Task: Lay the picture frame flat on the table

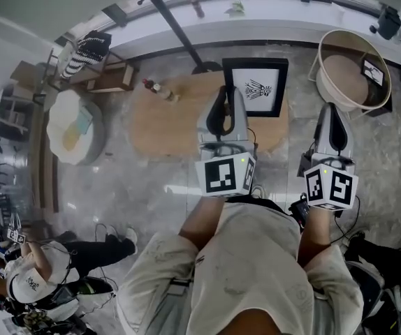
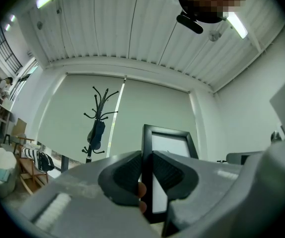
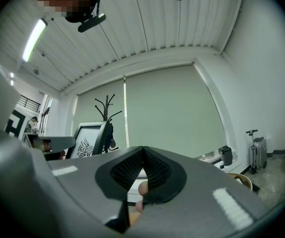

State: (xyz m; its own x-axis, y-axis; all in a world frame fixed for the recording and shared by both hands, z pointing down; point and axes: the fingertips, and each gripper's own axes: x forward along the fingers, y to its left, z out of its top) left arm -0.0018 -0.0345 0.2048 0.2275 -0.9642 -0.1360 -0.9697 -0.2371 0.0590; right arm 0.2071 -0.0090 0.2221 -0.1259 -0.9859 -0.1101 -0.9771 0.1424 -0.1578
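Note:
The picture frame [image 1: 256, 86] is black with a white mat and a dark drawing; it sits over the far right end of the oval wooden table [image 1: 162, 124]. My left gripper [image 1: 226, 98] is shut on the frame's left edge. In the left gripper view the frame [image 2: 171, 152] stands upright, with its edge pinched between the two dark pads [image 2: 125, 175] of the gripper [image 2: 146, 170]. My right gripper [image 1: 332, 112] hangs to the right of the table, apart from the frame. Its jaws [image 3: 142, 155] meet at the tips with nothing between them. The frame [image 3: 87, 139] shows at the left of that view.
A small bottle [image 1: 160, 89] lies on the table's far left part. A round basket [image 1: 354, 67] stands on the floor at the right. A white round stool [image 1: 75, 128] and a shelf are at the left. A coat stand [image 2: 99, 118] is by the far wall. Another person [image 1: 40, 271] crouches at the lower left.

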